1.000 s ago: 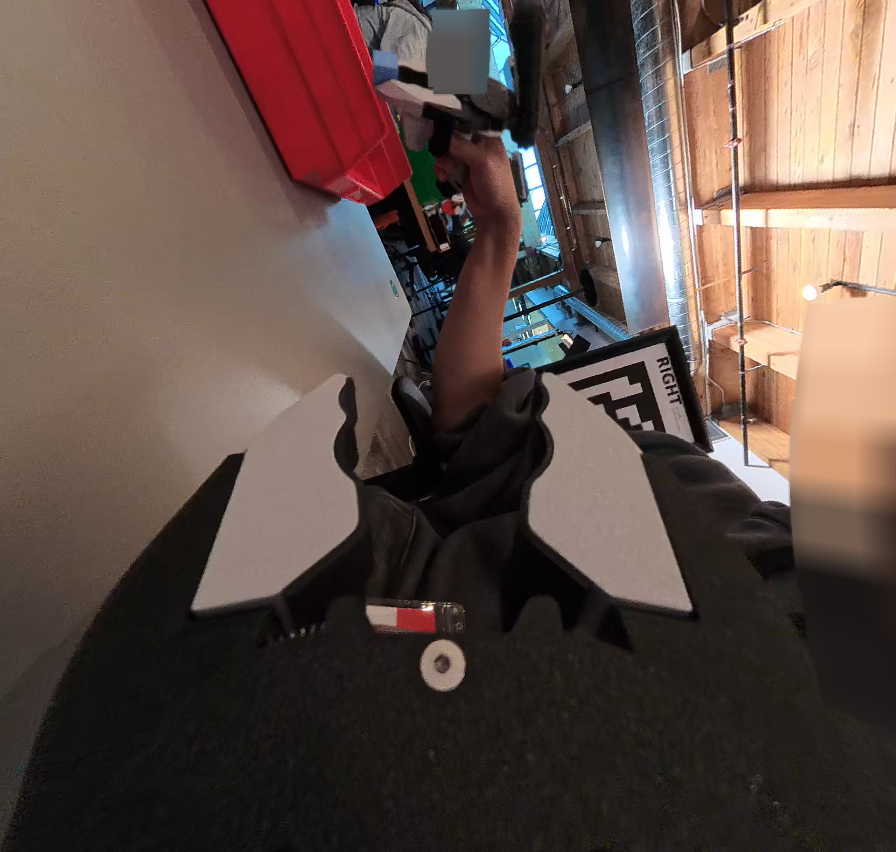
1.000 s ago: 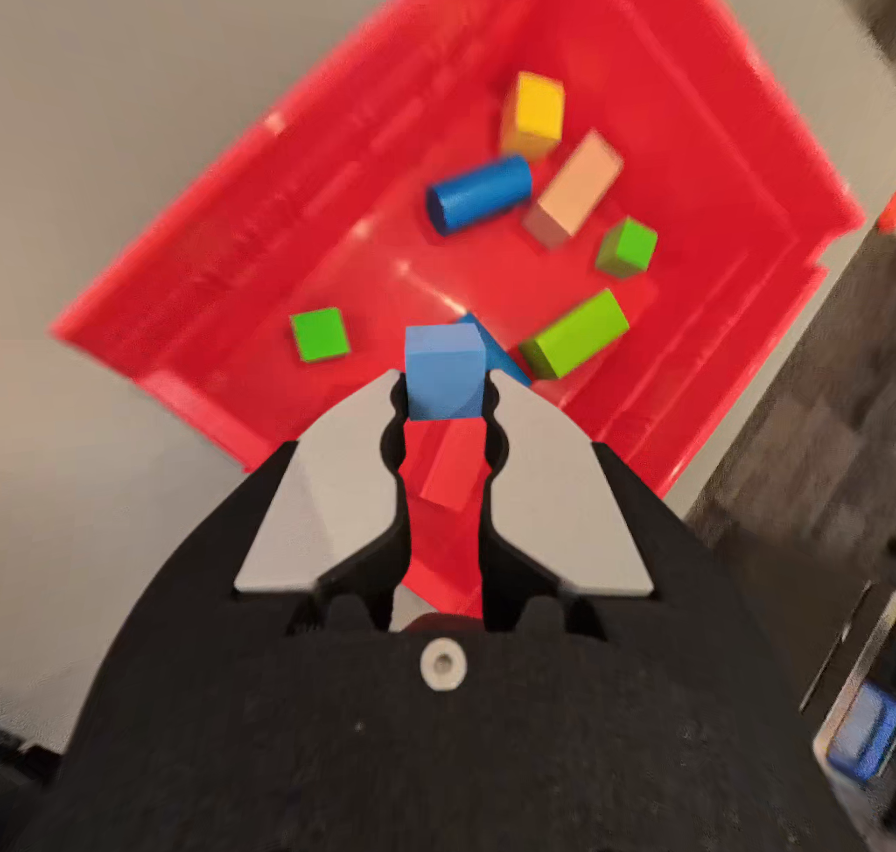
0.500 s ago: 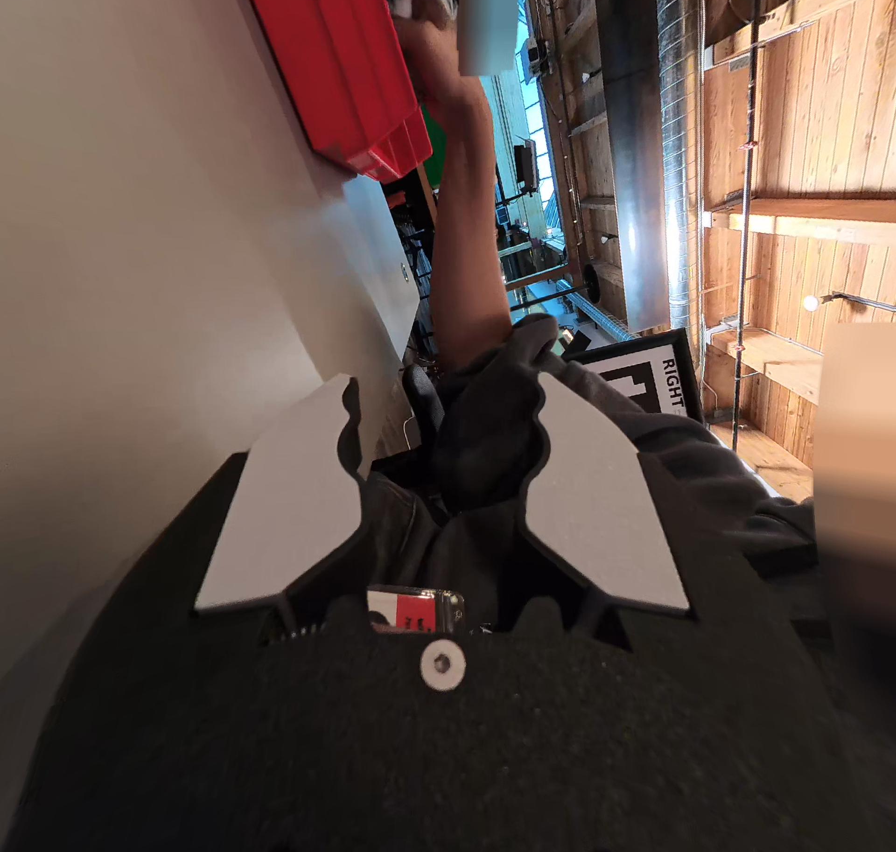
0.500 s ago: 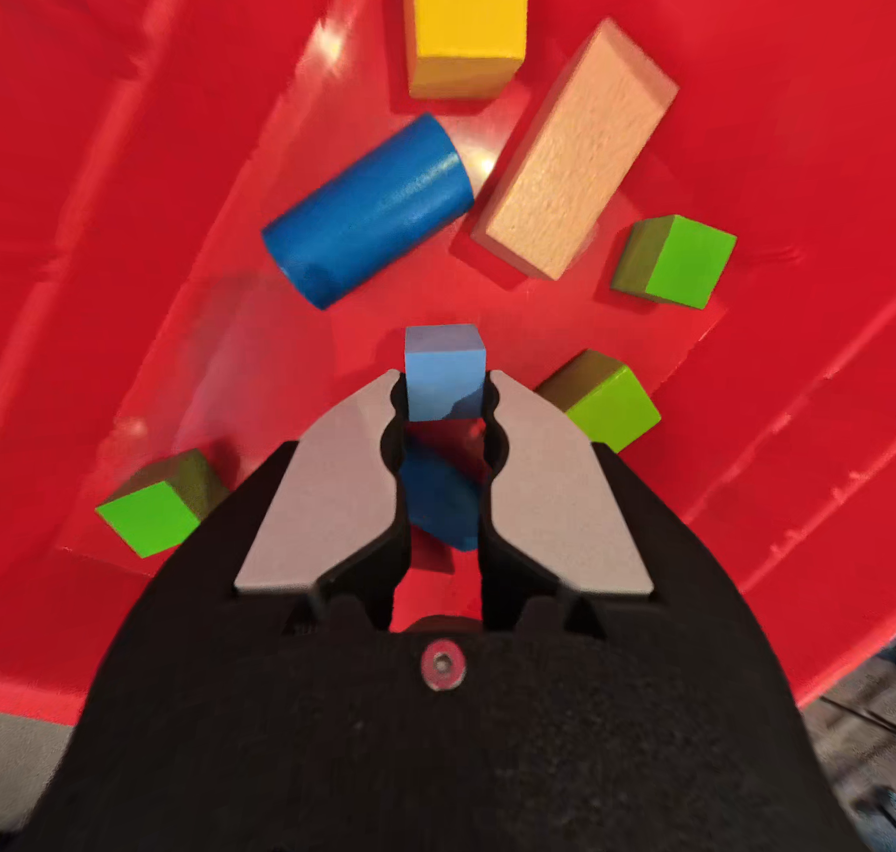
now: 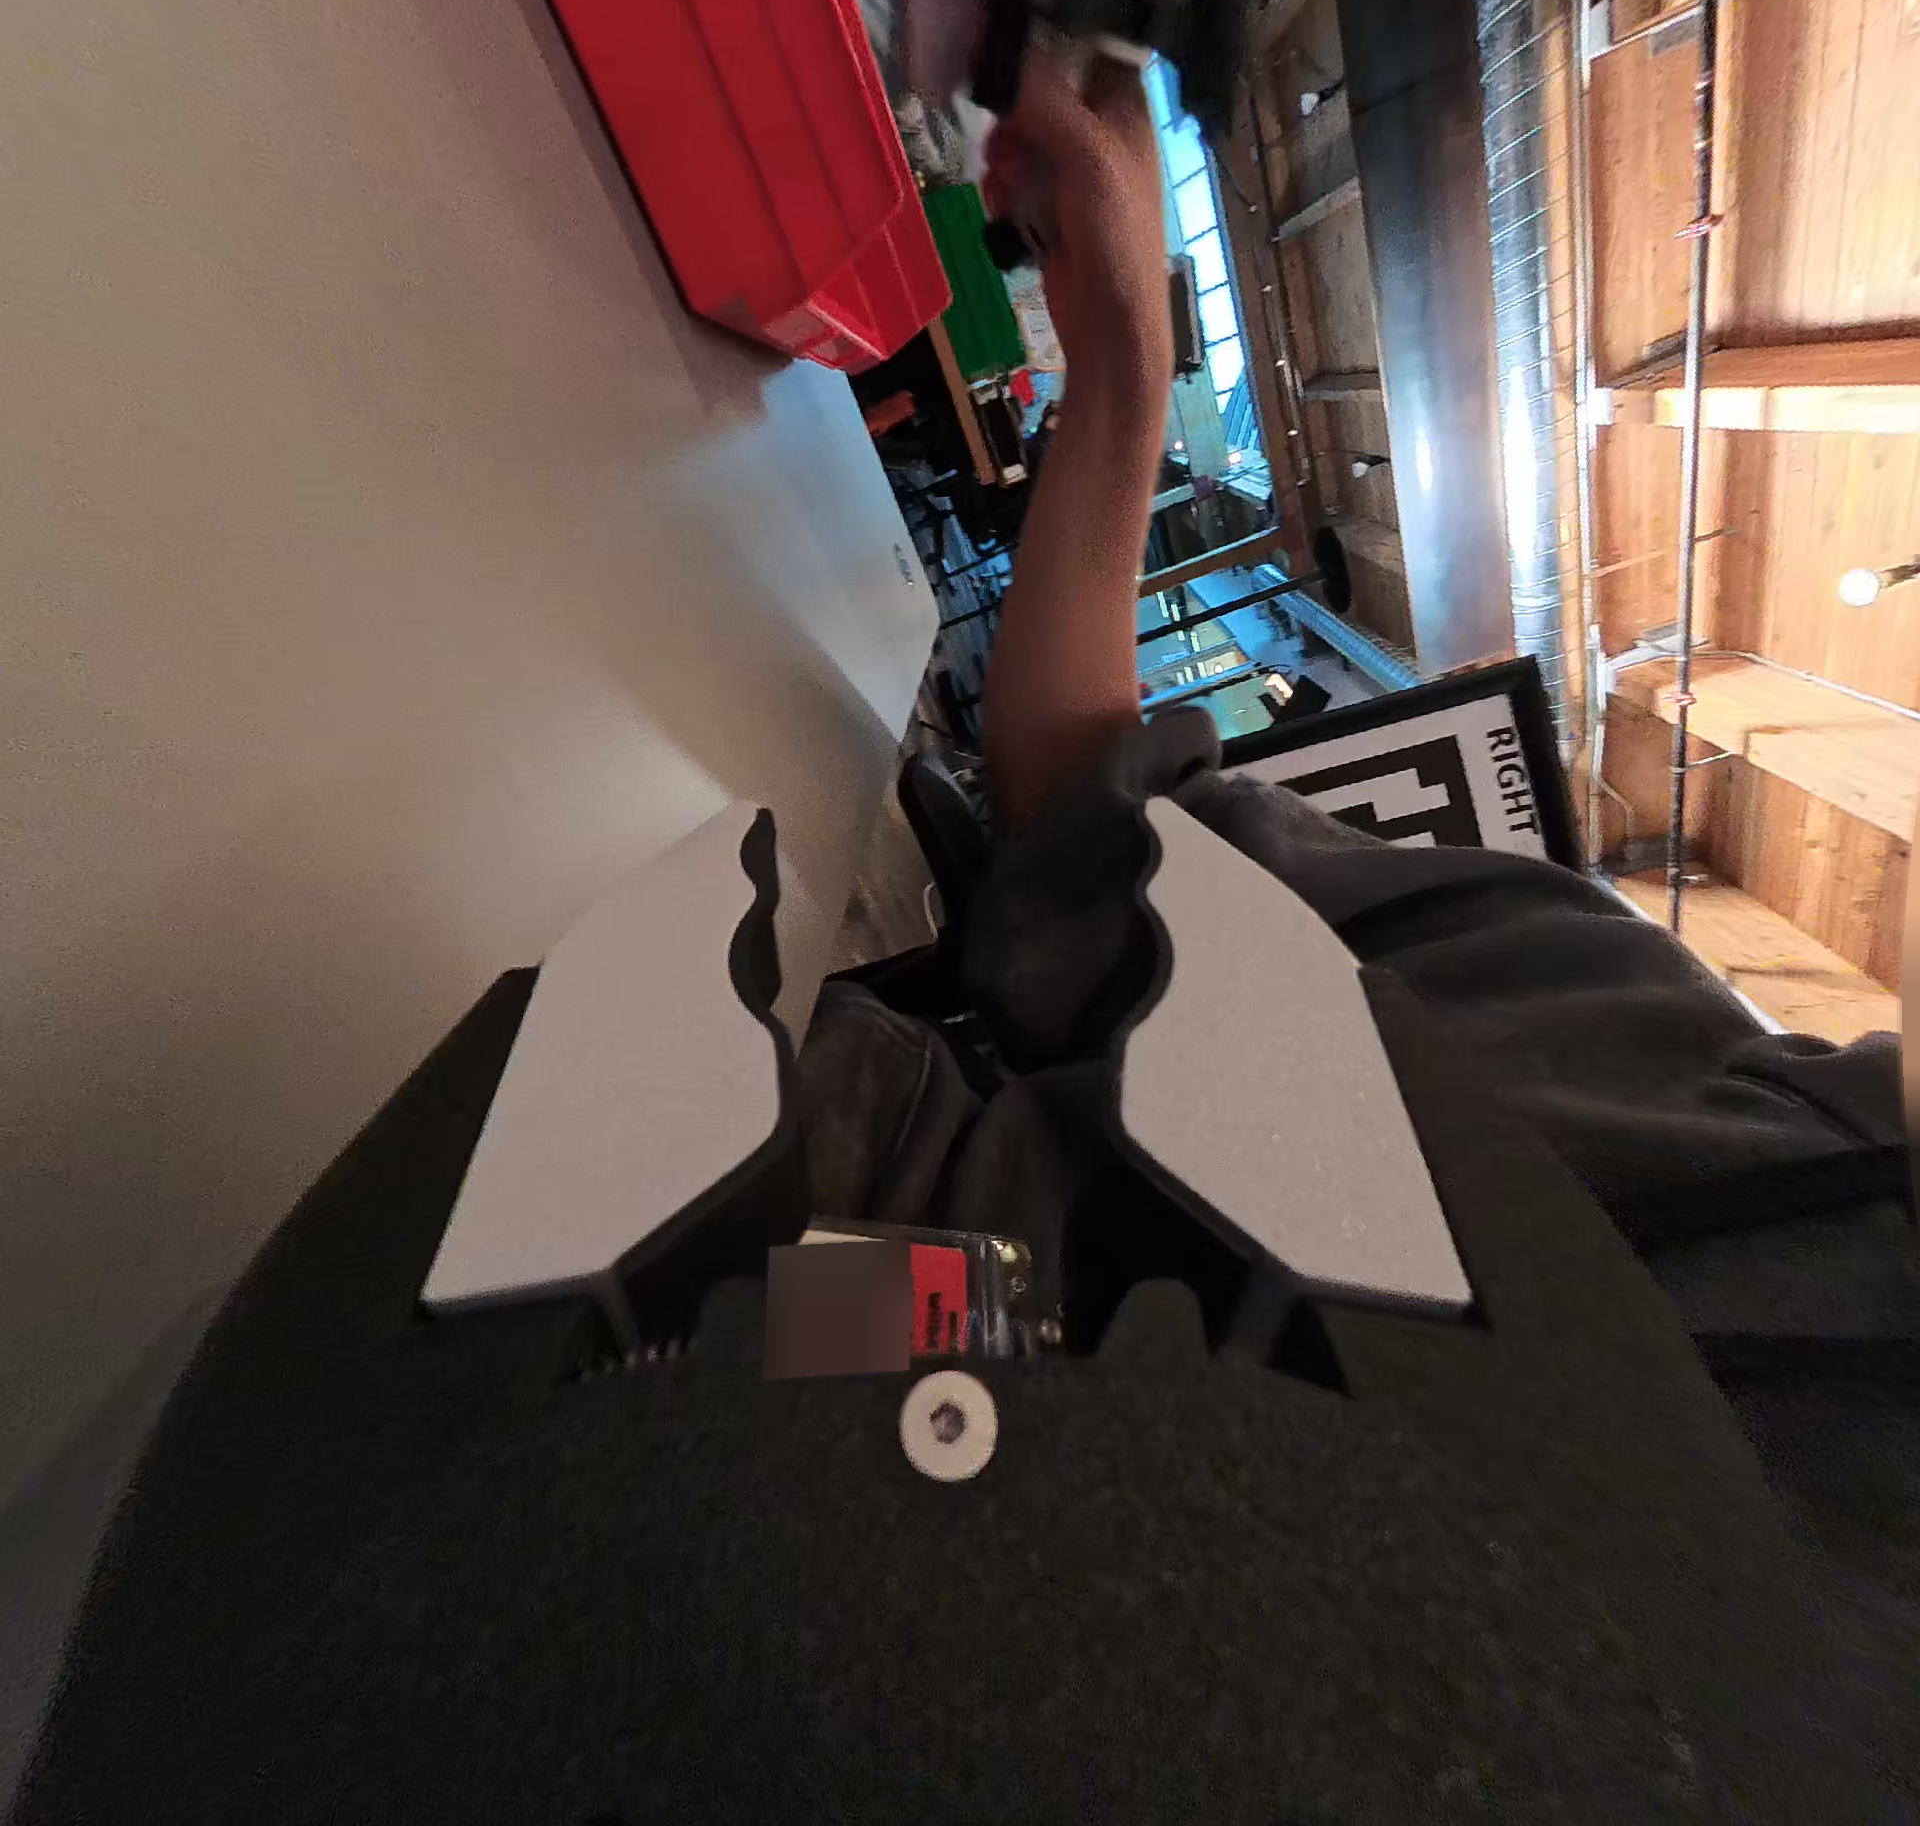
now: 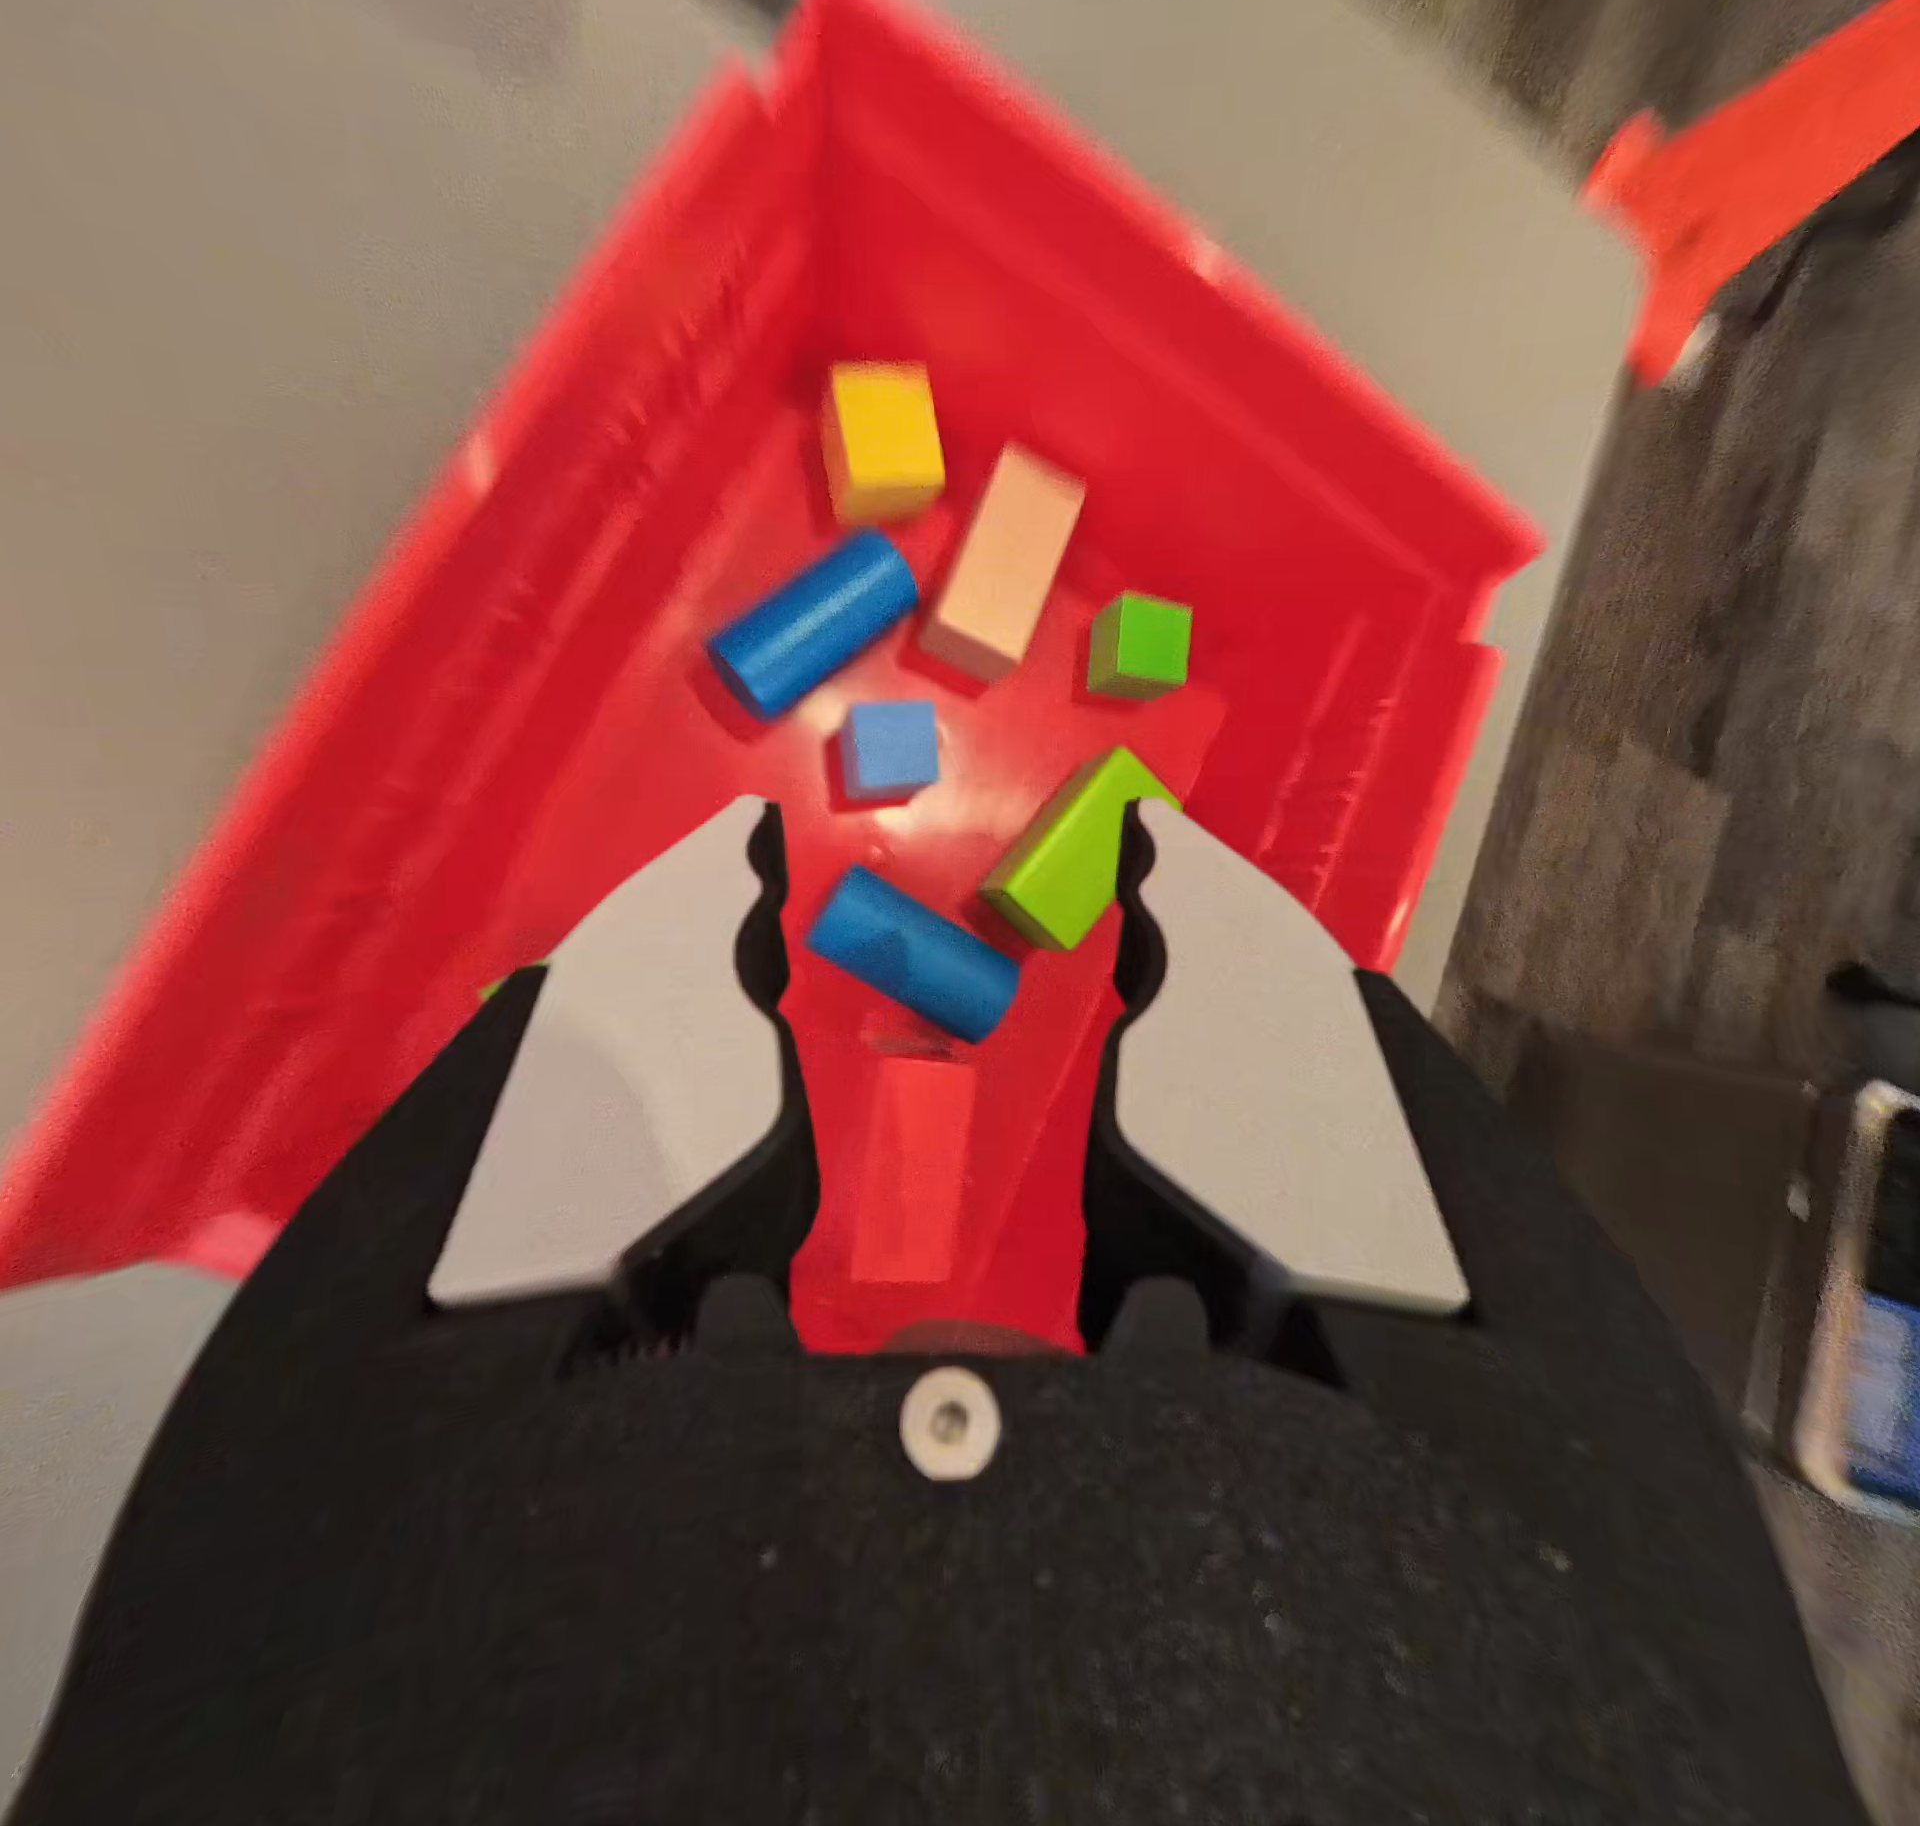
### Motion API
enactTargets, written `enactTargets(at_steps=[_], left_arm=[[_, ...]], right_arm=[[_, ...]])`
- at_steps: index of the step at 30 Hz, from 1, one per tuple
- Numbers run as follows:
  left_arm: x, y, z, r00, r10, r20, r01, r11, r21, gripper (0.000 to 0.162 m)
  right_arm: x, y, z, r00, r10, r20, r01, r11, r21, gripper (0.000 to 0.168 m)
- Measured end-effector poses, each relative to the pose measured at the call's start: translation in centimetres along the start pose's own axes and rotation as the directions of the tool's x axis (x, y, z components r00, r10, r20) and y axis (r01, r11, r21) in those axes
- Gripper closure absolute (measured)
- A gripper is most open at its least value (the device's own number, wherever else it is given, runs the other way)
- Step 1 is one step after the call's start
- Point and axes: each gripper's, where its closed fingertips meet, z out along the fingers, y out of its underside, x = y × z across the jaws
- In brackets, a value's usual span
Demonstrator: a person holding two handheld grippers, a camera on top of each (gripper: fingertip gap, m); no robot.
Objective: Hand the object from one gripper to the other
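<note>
Above red bin (image 6: 582, 737), right tongs (image 6: 951, 815) spread wide, empty. Light blue cube (image 6: 889, 750) lies loose on bin floor among other blocks. Left tongs (image 5: 956, 841) spread too, empty, well away over surface (image 5: 312, 529). Handover looks finished; nothing left in either grip.

Red bin (image 6: 644, 633) containing a yellow block (image 6: 883, 441), tan block (image 6: 1003, 561), light-blue cube (image 6: 889, 750), two blue cylinders (image 6: 812, 623), green blocks (image 6: 1138, 646); grey counter (image 6: 260, 270).

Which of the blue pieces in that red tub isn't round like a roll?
The light blue cube in the tub's middle: flat-sided and paler, while the two darker blue cylinders lie on their sides.
</note>
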Motion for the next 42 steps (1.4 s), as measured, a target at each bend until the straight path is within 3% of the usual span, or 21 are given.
enactTargets(at_steps=[2, 4, 7, 11, 17, 20, 25, 29, 32, 35, 37, 42], left_arm=[[-0.1, -0.3, -0.2, 0.999, 0.034, 0.037, -0.034, 0.999, 0.008, 0.102], [-0.5, -0.6, -0.4, 0.991, 0.090, 0.102, -0.092, 0.996, 0.014, 0.102], [-2.9, -1.3, -1.3, 0.919, 0.206, 0.337, -0.221, 0.975, 0.006, 0.105], [-3.5, -2.7, -2.6, 0.793, 0.334, 0.509, -0.380, 0.925, -0.014, 0.108], [-4.5, -5.6, -5.5, 0.586, 0.388, 0.712, -0.467, 0.879, -0.095, 0.106], [-2.9, -9.5, -8.6, 0.507, 0.371, 0.778, -0.484, 0.870, -0.099, 0.095], [-2.2, -17.5, -15.3, 0.307, 0.337, 0.890, -0.479, 0.863, -0.162, 0.095], [-5.8, -21.2, -18.8, 0.165, 0.391, 0.906, -0.325, 0.888, -0.324, 0.095], [-9.5, -22.3, -20.6, 0.066, 0.486, 0.871, -0.178, 0.865, -0.469, 0.100], [-12.7, -22.2, -20.6, 0.048, 0.668, 0.743, -0.094, 0.743, -0.662, 0.100], [-14.3, -21.6, -20.6, 0.075, 0.766, 0.639, -0.045, 0.643, -0.765, 0.098], [-17.1, -22.3, -22.4, 0.053, 0.847, 0.529, 0.115, 0.522, -0.845, 0.097]], right_arm=[[-2.5, -0.5, -4.5, 0.996, 0.078, 0.050, -0.088, 0.971, 0.224, 0.108], [-7.0, 0.5, -8.0, 0.974, 0.124, 0.188, -0.194, 0.889, 0.416, 0.110], [-14.0, 4.5, -10.5, 0.924, 0.129, 0.360, -0.324, 0.766, 0.556, 0.117], [-18.5, 10.1, -10.6, 0.898, 0.203, 0.391, -0.402, 0.743, 0.536, 0.115], [-18.2, 11.4, -10.3, 0.929, 0.181, 0.324, -0.336, 0.782, 0.526, 0.115], [-17.5, 11.6, -10.3, 0.928, 0.196, 0.316, -0.345, 0.771, 0.535, 0.116], [-18.2, 11.8, -10.1, 0.885, 0.210, 0.415, -0.414, 0.763, 0.496, 0.117], [-18.5, 11.8, -10.3, 0.868, 0.211, 0.449, -0.433, 0.764, 0.478, 0.118], [-18.4, 11.9, -10.3, 0.890, 0.189, 0.415, -0.393, 0.779, 0.489, 0.118], [-18.4, 12.0, -10.4, 0.916, 0.151, 0.373, -0.335, 0.798, 0.500, 0.119], [-18.4, 12.1, -10.3, 0.928, 0.135, 0.347, -0.307, 0.805, 0.508, 0.119], [-18.8, 12.1, -10.0, 0.920, 0.139, 0.366, -0.319, 0.808, 0.495, 0.120]])
